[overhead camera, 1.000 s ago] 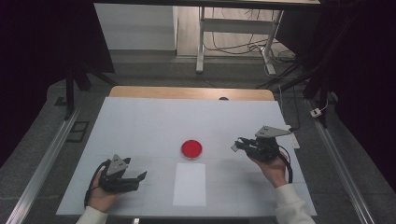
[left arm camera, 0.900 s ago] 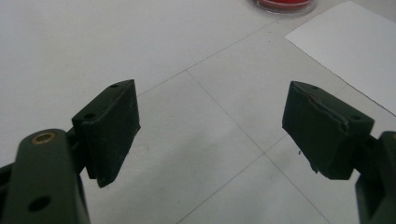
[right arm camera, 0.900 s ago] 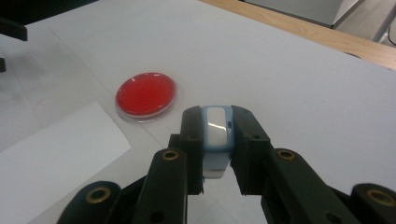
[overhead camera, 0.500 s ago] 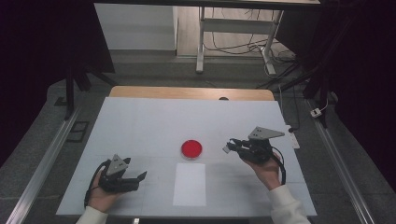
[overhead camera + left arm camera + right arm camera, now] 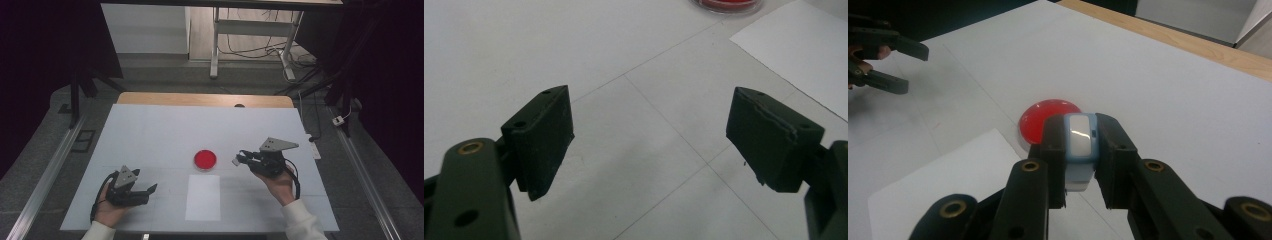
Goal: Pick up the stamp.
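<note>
A round red dish (image 5: 206, 159) sits at mid-table, with a white paper sheet (image 5: 203, 197) just in front of it. My right gripper (image 5: 240, 159) hovers a short way to the right of the dish, shut on a small white block with a light-blue rim (image 5: 1079, 142). In the right gripper view the block is pinched between the jaws of that gripper (image 5: 1079, 134), and the red dish (image 5: 1043, 117) lies just beyond it. My left gripper (image 5: 149, 190) rests at the near left. Its jaws stand wide apart over bare table (image 5: 649, 135), with nothing between them.
A white cover (image 5: 150, 135) spreads over the table, with a wooden strip (image 5: 205, 99) bare at the far edge. Metal rails (image 5: 50, 170) run along both sides. A desk frame and cables (image 5: 250, 45) stand beyond the table.
My right gripper has carried the small block leftward, closer to the red dish. The left gripper has stayed where it was.
</note>
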`<state>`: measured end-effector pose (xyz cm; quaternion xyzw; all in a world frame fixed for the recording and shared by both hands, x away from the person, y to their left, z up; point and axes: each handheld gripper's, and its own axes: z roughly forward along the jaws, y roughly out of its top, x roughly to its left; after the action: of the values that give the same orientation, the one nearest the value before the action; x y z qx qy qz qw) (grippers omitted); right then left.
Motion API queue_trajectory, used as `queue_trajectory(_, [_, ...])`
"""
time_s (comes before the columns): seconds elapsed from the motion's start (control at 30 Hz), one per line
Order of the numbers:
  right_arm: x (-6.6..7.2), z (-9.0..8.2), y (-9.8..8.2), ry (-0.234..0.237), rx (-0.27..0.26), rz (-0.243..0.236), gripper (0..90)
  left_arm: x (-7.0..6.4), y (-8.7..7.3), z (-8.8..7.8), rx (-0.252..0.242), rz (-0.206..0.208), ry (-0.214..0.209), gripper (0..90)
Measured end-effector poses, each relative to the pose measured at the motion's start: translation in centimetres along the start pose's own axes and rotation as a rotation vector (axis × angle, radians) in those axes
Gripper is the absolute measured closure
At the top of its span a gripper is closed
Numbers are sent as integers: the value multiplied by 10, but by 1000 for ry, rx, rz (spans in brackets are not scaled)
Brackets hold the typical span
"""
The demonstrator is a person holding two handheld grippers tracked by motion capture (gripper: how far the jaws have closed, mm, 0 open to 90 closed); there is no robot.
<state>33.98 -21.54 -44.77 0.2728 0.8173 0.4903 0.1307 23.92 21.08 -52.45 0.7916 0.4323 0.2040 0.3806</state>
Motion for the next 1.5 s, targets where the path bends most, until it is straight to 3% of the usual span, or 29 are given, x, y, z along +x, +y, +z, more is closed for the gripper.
queue_trajectory(0.9, [26,16,4,68,-28,-9,751,-1,1,0,-5,-1,-2,195])
queue_trajectory(1.5, [52,29,8,127,-42,-19,751,-4,4,2,-14,1,-5,195])
